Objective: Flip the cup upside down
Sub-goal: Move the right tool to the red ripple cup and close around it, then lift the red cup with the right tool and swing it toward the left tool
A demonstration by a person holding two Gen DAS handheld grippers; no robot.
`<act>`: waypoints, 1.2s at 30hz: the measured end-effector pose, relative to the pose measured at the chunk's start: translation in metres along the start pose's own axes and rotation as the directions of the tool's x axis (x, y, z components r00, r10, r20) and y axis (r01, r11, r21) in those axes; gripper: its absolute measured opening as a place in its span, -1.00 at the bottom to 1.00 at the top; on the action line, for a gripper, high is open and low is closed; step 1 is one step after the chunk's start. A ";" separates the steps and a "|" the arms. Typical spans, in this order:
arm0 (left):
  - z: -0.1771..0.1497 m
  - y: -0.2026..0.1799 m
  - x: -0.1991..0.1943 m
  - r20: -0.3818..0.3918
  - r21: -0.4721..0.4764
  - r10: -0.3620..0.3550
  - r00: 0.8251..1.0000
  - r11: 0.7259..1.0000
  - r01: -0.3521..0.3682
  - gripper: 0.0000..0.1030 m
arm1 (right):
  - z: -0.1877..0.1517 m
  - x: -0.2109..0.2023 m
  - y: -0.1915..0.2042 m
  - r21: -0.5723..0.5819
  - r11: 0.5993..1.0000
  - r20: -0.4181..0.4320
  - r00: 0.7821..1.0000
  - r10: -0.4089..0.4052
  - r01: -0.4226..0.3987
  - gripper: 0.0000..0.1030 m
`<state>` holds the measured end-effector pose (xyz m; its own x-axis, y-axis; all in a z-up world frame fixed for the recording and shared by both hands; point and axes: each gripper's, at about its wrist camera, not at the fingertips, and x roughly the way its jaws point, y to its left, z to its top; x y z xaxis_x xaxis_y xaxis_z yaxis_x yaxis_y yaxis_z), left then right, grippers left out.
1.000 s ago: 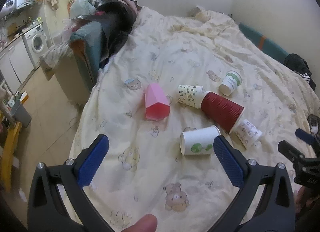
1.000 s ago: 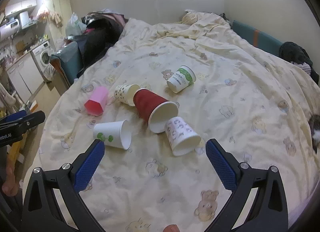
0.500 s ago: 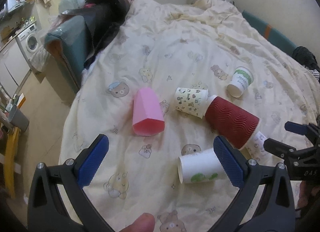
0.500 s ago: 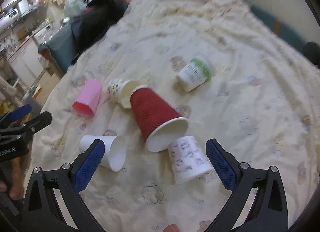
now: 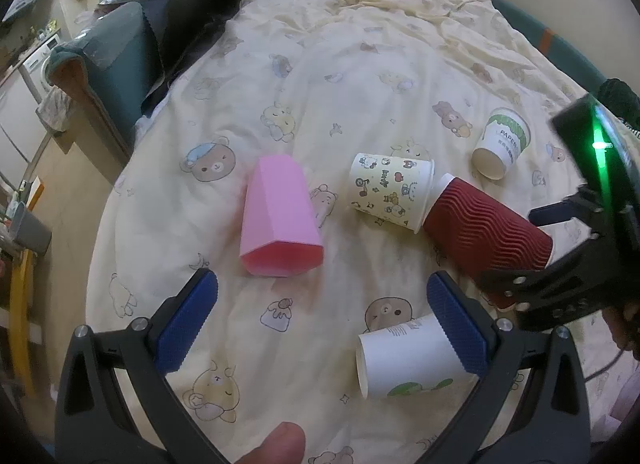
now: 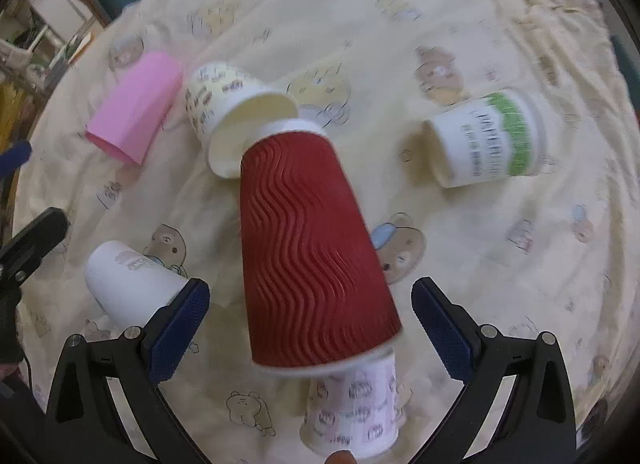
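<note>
1. The red ribbed paper cup (image 6: pixel 308 256) lies sideways on the bed (image 6: pixel 480 244), between the spread right tongs (image 6: pixel 306 322).
2. Close across its mid-wall gently; crushing seems likely.
3. The left tongs (image 5: pixel 322 320) are spread, empty.

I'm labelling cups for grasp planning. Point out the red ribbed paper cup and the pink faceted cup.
red ribbed paper cup (image 6: pixel 312 264), right wrist view, middle of its wavy side wall.
pink faceted cup (image 5: pixel 280 212), left wrist view, its flat upper side.

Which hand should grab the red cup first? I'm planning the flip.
Right. The right gripper is open with the red cup lying between its jaws; the left gripper faces the pink cup.
</note>
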<state>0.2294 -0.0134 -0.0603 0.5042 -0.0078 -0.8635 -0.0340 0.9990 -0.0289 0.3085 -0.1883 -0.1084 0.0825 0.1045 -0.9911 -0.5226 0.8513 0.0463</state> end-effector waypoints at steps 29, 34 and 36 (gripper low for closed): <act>-0.021 0.003 -0.080 0.057 -0.034 -0.010 0.998 0.999 0.012 1.00 | -0.047 -0.100 -0.008 0.195 0.967 0.312 0.945 0.097 -0.163 0.54; -0.043 0.009 -0.106 0.056 -0.056 -0.030 0.998 0.998 0.033 1.00 | -0.082 -0.121 0.010 0.219 0.959 0.332 0.938 0.100 -0.179 0.54; -0.055 0.012 -0.114 0.050 -0.058 -0.037 0.998 0.997 0.040 1.00 | -0.103 -0.125 0.020 0.240 0.947 0.335 0.934 0.126 -0.214 0.54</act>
<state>0.1236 -0.0026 0.0102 0.5480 -0.0428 -0.8353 -0.0639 0.9936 -0.0929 0.2009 -0.2375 0.0035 0.2959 0.3769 -0.8777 -0.3084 0.9074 0.2856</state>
